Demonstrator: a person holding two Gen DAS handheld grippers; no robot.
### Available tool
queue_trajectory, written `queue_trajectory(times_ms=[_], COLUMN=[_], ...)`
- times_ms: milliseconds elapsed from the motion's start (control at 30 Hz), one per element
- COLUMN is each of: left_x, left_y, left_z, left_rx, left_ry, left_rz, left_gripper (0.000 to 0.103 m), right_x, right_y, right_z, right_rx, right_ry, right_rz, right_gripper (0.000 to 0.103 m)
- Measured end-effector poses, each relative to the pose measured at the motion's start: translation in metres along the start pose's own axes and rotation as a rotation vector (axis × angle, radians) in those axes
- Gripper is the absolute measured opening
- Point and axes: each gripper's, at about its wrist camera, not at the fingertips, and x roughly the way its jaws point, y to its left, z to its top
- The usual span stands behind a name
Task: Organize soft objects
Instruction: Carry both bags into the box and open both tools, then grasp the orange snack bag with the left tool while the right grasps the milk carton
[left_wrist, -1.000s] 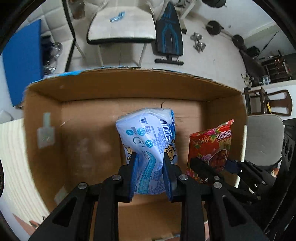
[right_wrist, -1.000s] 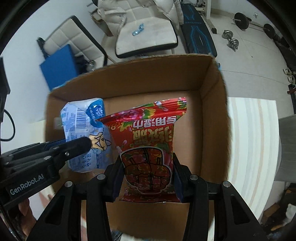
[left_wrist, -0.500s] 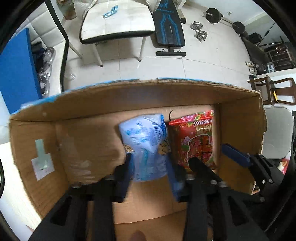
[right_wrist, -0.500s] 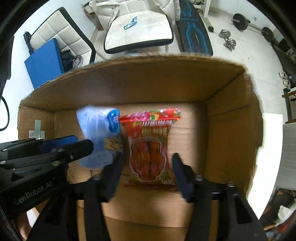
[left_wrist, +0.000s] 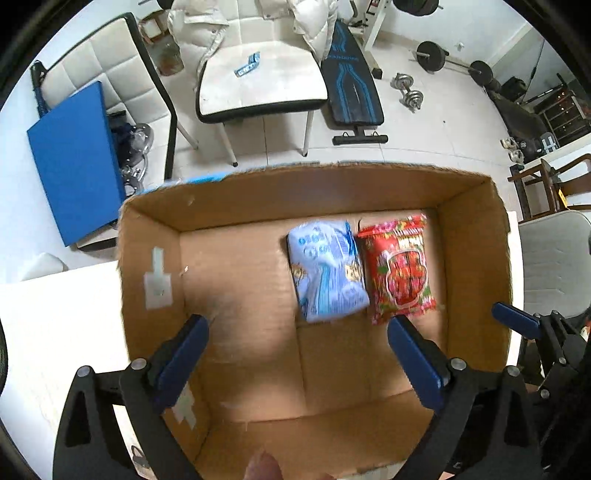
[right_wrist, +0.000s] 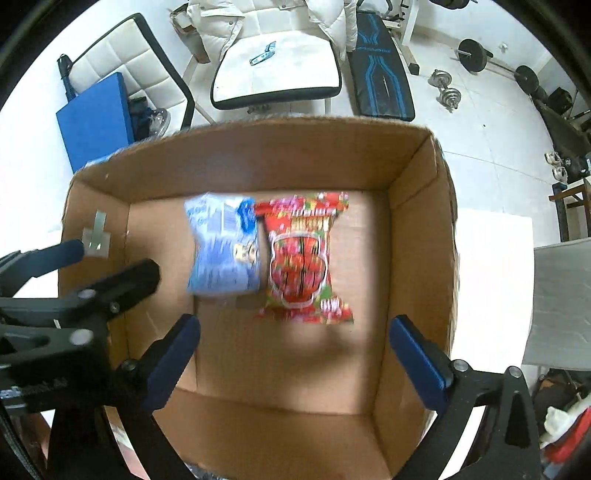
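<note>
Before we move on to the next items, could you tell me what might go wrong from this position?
The left gripper and right gripper are open close above the cardboard box, so a finger might clip a wall. The blue packet and red packet lie touching, so a regrasp could drag both.

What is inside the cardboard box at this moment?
Inside the cardboard box lie a blue packet and a red packet, side by side on its floor. Whatever is beneath them is covered.
</note>
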Motion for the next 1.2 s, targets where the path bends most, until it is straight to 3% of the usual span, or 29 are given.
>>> queue_trajectory(times_ms=[200, 300, 367, 500, 633, 667, 700, 767, 900, 1067, 1100, 1133, 1200], left_x=[-0.033, -0.062, -0.082, -0.088, -0.046, -0.034, -0.021, 0.01, 0.06, 0.098, 0.103, 0.107, 0.112], left_y=[0.007, 0.008, 0.009, 0.012, 0.028, 0.032, 0.035, 0.043, 0.055, 0.058, 0.058, 0.059, 0.065], left_z=[-0.044, -0.077, -0.106, -0.16, -0.208, -0.216, -0.224, -0.235, -0.245, -0.247, -0.246, -0.246, -0.243], left_rx=[-0.047, -0.064, -0.062, -0.018, 0.009, 0.007, 0.003, 0.0, 0.032, 0.086, 0.085, 0.074, 0.014], left_ry=[-0.061, -0.128, -0.186, -0.225, -0.109, -0.078, -0.039, 0.049, 0.156, 0.227, 0.237, 0.245, 0.267], left_rz=[0.02, 0.041, 0.079, 0.18, 0.203, 0.199, 0.196, 0.178, 0.206, 0.231, 0.224, 0.21, 0.176], left_gripper=[0.099, 0.099, 0.099, 0.1, 0.099, 0.096, 0.086, 0.083, 0.083, 0.083, 0.077, 0.058, 0.055], right_x=[-0.032, -0.051, -0.062, -0.063, -0.034, -0.02, -0.009, 0.015, 0.049, 0.074, 0.078, 0.082, 0.09], right_y=[0.007, 0.005, 0.003, -0.006, -0.015, -0.017, -0.018, -0.02, -0.019, -0.013, -0.011, -0.009, -0.007], right_z=[-0.038, -0.066, -0.091, -0.144, -0.185, -0.192, -0.197, -0.202, -0.207, -0.208, -0.208, -0.209, -0.21], right_rx=[-0.017, -0.017, -0.02, -0.015, 0.009, 0.018, 0.025, 0.036, 0.04, 0.04, 0.042, 0.045, 0.048], right_ry=[-0.056, -0.087, -0.099, -0.081, -0.014, 0.011, 0.032, 0.071, 0.117, 0.157, 0.167, 0.177, 0.194], right_rz=[0.009, 0.04, 0.057, 0.094, 0.085, 0.09, 0.095, 0.089, 0.062, 0.045, 0.049, 0.053, 0.045], right_gripper=[0.103, 0.103, 0.103, 0.103, 0.103, 0.103, 0.103, 0.102, 0.098, 0.094, 0.094, 0.091, 0.073])
